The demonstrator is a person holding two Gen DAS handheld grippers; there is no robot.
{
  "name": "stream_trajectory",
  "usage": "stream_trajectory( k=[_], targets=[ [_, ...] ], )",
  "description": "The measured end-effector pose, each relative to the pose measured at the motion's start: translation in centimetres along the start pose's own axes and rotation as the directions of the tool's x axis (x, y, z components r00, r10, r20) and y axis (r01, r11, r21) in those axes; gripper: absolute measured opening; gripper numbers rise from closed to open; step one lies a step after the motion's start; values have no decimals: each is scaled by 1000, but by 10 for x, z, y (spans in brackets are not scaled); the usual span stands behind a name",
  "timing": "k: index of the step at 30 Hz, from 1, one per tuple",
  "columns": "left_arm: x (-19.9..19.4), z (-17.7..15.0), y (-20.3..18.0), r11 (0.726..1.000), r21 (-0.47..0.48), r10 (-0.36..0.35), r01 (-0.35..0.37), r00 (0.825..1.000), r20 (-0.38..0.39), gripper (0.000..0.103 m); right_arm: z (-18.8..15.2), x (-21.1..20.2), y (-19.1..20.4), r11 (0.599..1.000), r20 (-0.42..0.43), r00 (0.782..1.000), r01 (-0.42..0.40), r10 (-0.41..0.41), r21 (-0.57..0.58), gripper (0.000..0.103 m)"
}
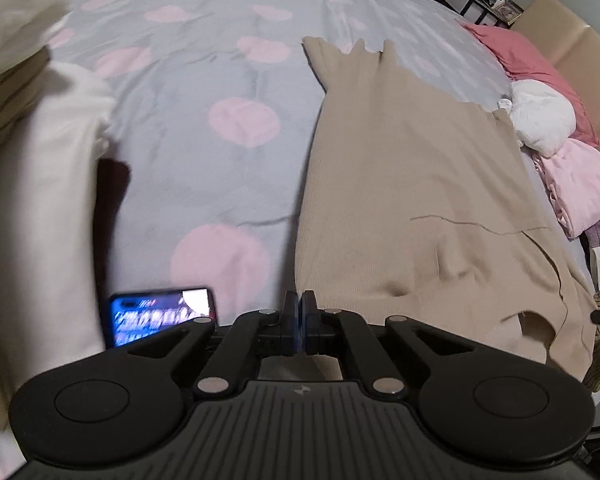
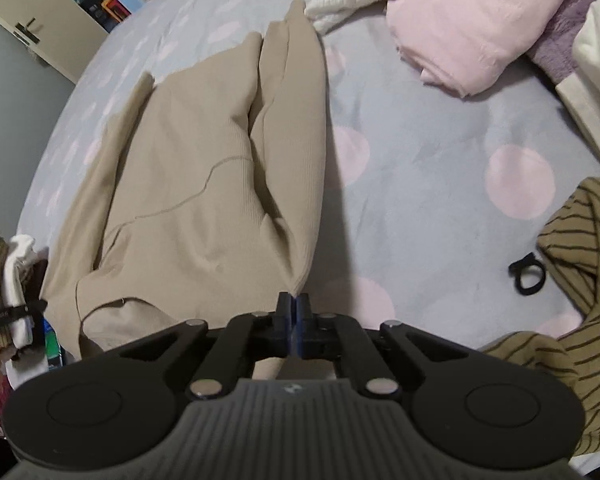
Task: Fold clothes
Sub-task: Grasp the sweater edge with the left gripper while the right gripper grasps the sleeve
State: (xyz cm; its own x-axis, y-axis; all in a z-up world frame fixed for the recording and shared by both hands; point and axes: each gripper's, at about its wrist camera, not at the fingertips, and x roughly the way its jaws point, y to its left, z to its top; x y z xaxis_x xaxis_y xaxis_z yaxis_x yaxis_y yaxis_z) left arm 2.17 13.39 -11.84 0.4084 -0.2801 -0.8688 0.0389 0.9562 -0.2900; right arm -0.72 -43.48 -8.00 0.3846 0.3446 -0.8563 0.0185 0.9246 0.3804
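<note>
My left tool (image 1: 299, 300) and right tool (image 2: 293, 303) are each pinched closed on the near edge of the beige ribbed knit garment (image 1: 412, 184) spread across the grey pink-dotted bedsheet (image 1: 204, 80).

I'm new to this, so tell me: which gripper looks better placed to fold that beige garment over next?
Probably the right gripper: its closed fingers sit at the beige garment's raised, bunched edge. The left gripper, also closed, sits at the garment's opposite edge, which lies flat.
</note>
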Motion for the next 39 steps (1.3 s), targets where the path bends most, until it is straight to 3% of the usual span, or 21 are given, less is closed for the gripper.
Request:
stream_trajectory(
  k=[1,4,5,7,11,14,17,20,24,30,36,39],
  targets=[
    [-1,-2,0,1000,5,-1,1,1000,-5,0,-1,0,-1,1000,7,1000,8,-8,-4,2],
    [-1,-6,3,1000,2,-15,15,1000,1,1,-5,6,-6,1000,11,1000,18,-18,-13,15],
    [0,-7,4,1000,0,-21,21,1000,4,2,-7,9,-8,1000,-3,1000,13,-13,-8,36],
    [0,-8,7,998,-33,-47,47,999,-9,9,-11,15,-10,1000,-27,1000,1,-1,-2,58],
    [-13,-17,4,993,-70,-99,98,995,-13,26,-20,22,-8,999,-42,999,-31,30,-26,59],
    [-18,-33,-6,986,-65,-155,153,988,-24,46,-28,29,-8,997,-69,995,-69,67,-36,59],
    [-14,-51,-15,976,-46,-213,211,976,-39,46,-40,39,-3,991,-123,985,-124,119,-41,60],
    [-3,-59,-18,976,-28,-218,217,973,-71,46,-54,49,6,985,-186,971,-162,148,-64,61],
    [8,-63,-9,967,-88,-245,238,965,-89,46,-68,59,14,979,-242,956,-190,167,-75,65],
    [12,-63,-5,974,-99,-212,205,975,-69,47,-71,60,12,977,-203,960,-208,195,-44,67],
    [22,-66,0,954,-150,-269,261,963,-34,49,-70,59,6,972,-125,965,-234,231,-8,68],
    [28,-68,0,948,-162,-282,273,959,-33,49,-78,62,0,957,-96,952,-292,290,-5,77]
  ],
)
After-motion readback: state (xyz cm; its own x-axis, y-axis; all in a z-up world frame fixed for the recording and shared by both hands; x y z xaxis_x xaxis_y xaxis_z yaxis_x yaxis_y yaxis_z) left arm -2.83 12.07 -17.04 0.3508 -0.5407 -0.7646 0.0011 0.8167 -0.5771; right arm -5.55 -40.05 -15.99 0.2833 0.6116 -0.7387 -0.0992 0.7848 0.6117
